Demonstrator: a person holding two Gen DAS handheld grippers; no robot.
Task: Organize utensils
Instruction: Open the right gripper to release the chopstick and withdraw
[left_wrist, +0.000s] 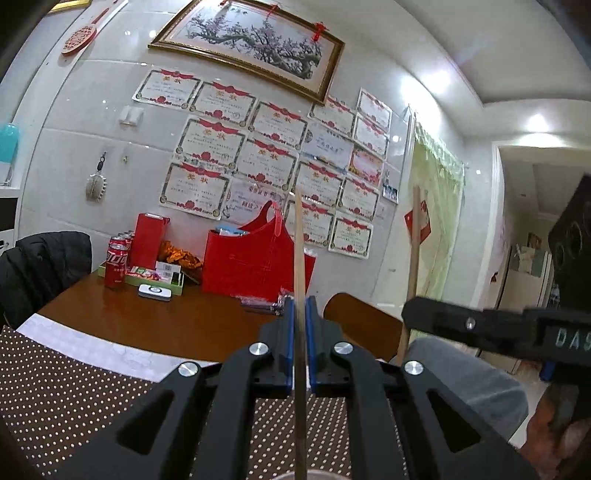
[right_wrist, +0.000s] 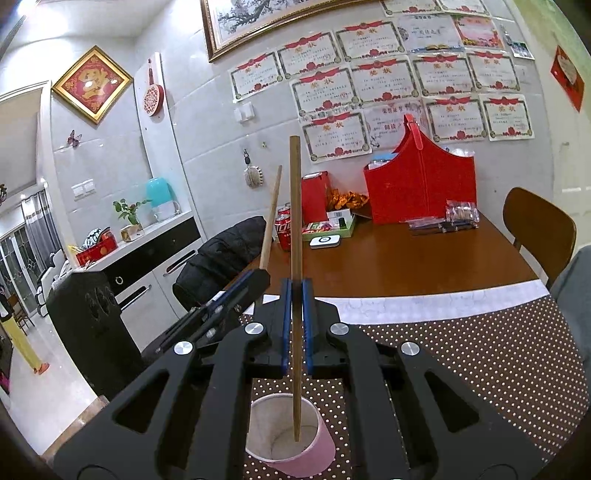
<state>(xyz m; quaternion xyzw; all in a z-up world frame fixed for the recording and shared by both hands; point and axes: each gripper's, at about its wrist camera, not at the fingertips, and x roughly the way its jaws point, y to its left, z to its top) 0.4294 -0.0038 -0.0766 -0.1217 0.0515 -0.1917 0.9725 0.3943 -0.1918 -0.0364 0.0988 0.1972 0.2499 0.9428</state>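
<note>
A slim light wooden chopstick (left_wrist: 300, 258) is gripped upright between the blue pads of the left tool (left_wrist: 300, 317), whose jaws are closed tight on it; the stick's lower end runs out of sight at the bottom of the left view. A second, darker brown wooden chopstick (right_wrist: 295, 258) is clamped the same way by the right tool (right_wrist: 295, 295), and its lower tip is seen inside the pink paper cup with a white interior (right_wrist: 291, 435). The cup is seen standing on the brown placemat with white dots (right_wrist: 480, 362), which is laid on the reddish-brown wooden desk (right_wrist: 406, 266). In the right view the left tool is seen just beside the right one. A red handled basket (left_wrist: 255, 262) and red soda cans (left_wrist: 116, 266) are seen at the desk's far side.
</note>
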